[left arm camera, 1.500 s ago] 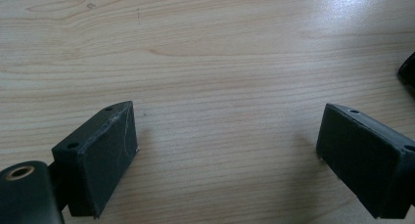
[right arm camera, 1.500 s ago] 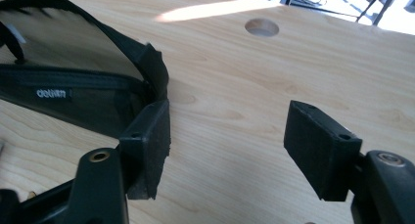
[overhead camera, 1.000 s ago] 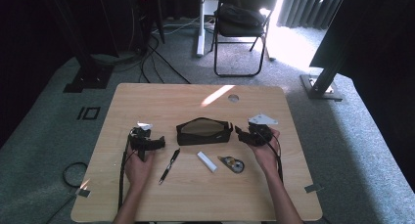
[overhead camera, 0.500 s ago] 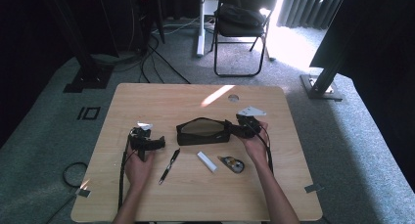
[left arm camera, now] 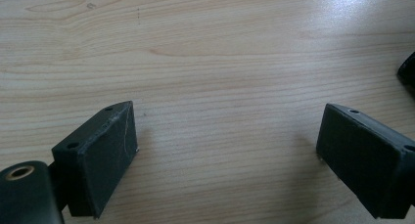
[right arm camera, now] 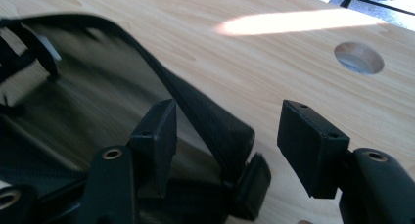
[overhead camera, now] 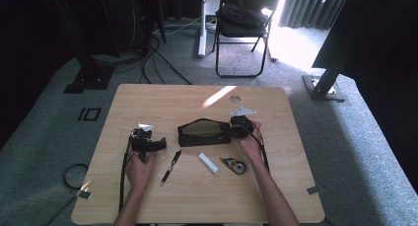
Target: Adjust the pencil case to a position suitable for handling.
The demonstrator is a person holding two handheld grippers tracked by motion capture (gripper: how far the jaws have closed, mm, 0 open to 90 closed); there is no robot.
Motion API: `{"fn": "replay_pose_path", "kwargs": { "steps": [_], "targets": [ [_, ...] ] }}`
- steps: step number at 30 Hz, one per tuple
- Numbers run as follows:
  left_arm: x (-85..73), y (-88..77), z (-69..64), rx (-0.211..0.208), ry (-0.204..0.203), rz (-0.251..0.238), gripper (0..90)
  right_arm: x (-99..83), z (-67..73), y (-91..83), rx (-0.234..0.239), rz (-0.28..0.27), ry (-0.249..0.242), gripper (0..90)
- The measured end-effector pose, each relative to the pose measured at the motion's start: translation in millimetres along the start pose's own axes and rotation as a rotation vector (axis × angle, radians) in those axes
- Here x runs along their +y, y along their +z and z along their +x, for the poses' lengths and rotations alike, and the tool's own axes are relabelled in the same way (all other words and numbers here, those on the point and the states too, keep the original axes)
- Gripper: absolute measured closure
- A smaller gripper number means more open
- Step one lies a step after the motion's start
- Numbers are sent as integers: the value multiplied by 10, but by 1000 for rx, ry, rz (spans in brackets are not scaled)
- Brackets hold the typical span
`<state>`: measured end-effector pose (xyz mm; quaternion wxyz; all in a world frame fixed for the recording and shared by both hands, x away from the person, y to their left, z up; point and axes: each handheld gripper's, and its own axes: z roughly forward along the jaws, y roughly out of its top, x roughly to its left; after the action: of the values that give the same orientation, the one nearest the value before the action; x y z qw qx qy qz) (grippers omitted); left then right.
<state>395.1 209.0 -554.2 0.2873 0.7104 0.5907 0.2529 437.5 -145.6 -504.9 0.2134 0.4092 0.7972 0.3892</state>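
Wooden table [overhead camera: 162, 100] carries everything, and the black pencil case [overhead camera: 203, 132] at its middle serves as the landmark. That case lies unzipped with its mouth gaping. At its right end sits the right gripper [overhead camera: 235, 130]; in the right gripper view its jaws have just been opening a little and straddle the case's wall [right arm camera: 205, 116], one inside the mouth, one outside, neither pad visibly pressing. Well left of the case, the left gripper [overhead camera: 158, 144] rests on bare wood, jaws wide with nothing between them. Nearer the person than the case lie a tape dispenser [overhead camera: 234, 165], a black pen [overhead camera: 170, 167] and a white eraser [overhead camera: 208, 163], all outside it. Judged from this, packing has barely begun: the case stands open, nothing visibly loaded, three items left.
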Motion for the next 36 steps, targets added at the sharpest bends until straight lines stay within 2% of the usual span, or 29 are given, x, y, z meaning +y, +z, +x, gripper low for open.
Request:
{"fn": "replay_pose_path", "kwargs": {
  "steps": [12,15,25,30,36],
  "targets": [
    [0,0,0,0,0,-1,84,-199,-93,-246,-21,2,-6,388],
    [0,1,-1,0,-1,-1,84,-309,-121,-369,-26,0,1,384],
    [0,1,-1,0,-1,-1,83,-506,-112,-598,-39,-5,-6,384],
    [0,1,-1,0,0,-1,84,-593,-104,-670,-52,-5,-14,382],
    [0,1,-1,0,0,-1,84,-650,-130,-717,-59,-9,-1,380]
  ]
}}
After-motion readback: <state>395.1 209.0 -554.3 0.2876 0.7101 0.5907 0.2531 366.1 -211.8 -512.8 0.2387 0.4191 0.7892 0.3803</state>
